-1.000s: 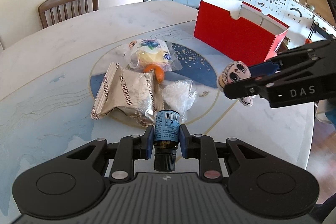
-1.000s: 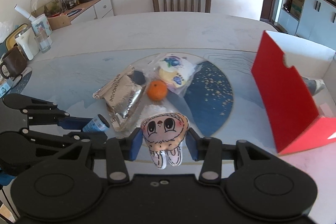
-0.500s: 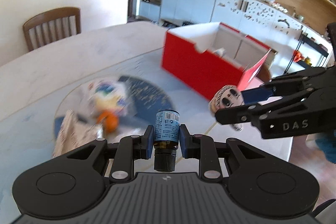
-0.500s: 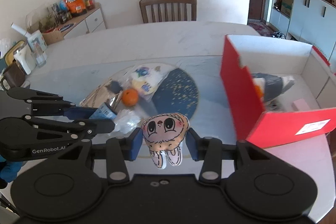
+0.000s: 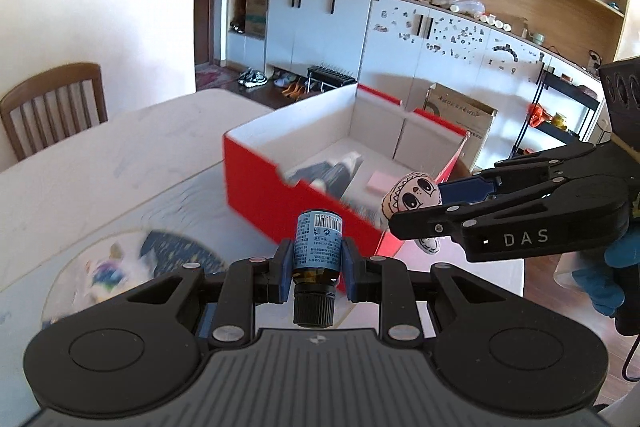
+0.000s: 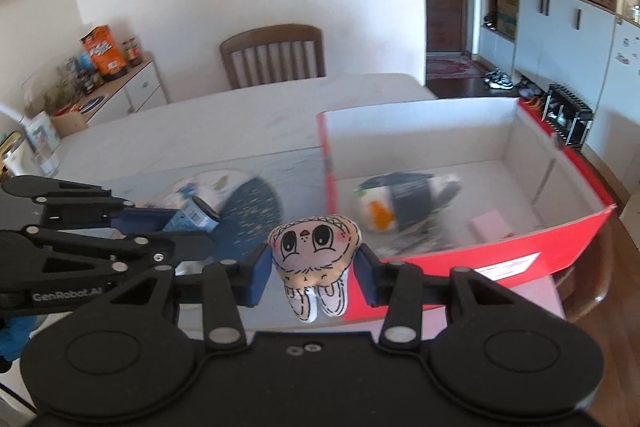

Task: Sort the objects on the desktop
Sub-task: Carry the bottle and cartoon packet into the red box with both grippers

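Note:
My left gripper (image 5: 317,269) is shut on a small brown bottle (image 5: 318,251) with a blue label and a black cap. It hangs in the air just short of the red box (image 5: 256,183). My right gripper (image 6: 314,273) is shut on a small plush doll (image 6: 314,255) with a drawn face, held near the box's front left corner (image 6: 328,167). In the left wrist view the doll (image 5: 412,193) and right gripper (image 5: 440,205) show at the right. The bottle (image 6: 196,215) and left gripper (image 6: 172,225) show at the left of the right wrist view. The box holds a dark-wrapped package (image 6: 408,201) and a pink pad (image 6: 490,225).
Wrapped snacks (image 5: 108,269) lie blurred on the blue round pattern (image 6: 248,215) of the marble table (image 5: 100,163). A wooden chair (image 6: 274,55) stands at the far side. Cabinets and shelves (image 5: 440,39) line the wall behind the box. A gloved hand (image 5: 616,279) holds the right gripper.
Both grippers have swung to the right and risen, away from the snack pile and up to the red box, whose inside now shows. Each keeps its hold.

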Demonstrator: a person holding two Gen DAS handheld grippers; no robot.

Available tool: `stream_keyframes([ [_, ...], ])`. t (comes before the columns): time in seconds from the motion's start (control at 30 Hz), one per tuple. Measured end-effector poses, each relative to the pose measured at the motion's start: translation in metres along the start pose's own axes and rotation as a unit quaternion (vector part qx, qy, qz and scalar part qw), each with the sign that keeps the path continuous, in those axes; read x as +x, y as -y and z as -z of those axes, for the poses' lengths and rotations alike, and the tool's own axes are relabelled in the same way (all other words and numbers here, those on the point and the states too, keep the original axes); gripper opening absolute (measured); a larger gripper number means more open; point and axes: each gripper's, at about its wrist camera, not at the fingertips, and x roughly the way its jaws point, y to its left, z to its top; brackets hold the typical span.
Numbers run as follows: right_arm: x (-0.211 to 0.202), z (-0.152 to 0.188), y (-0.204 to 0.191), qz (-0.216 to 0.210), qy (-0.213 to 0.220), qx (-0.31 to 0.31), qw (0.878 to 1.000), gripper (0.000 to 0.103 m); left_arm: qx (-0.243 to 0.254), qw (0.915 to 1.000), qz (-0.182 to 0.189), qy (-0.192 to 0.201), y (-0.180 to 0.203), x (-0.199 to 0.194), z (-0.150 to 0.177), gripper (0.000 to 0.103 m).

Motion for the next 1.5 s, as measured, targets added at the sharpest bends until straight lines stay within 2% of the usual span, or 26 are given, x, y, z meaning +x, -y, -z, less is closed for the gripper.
stream_keyframes([
  [0.47, -0.009, -0.024, 0.088, 0.026, 0.03, 0.017, 0.999, 0.044, 0.05, 0.9986, 0.014, -0.002, 0.049, 0.052, -0.047, 0.023],
  [0.77, 0.002, -0.042, 0.125, 0.039, 0.036, 0.007, 0.999, 0.044, 0.083, 0.9962, 0.013, -0.022, 0.069, 0.087, -0.07, 0.023],
  [1.13, 0.048, -0.067, 0.162, 0.038, -0.001, 0.006, 0.999, 0.044, 0.133, 0.988, 0.016, -0.077, 0.08, 0.147, -0.089, 0.023],
  [1.37, 0.091, -0.078, 0.177, 0.033, -0.051, 0.011, 0.998, 0.044, 0.149, 0.982, 0.015, -0.115, 0.081, 0.181, -0.087, 0.023],
  [1.5, 0.115, -0.077, 0.18, 0.045, -0.075, -0.003, 0.996, 0.044, 0.15, 0.9791, 0.015, -0.136, 0.08, 0.199, -0.086, 0.023],
])
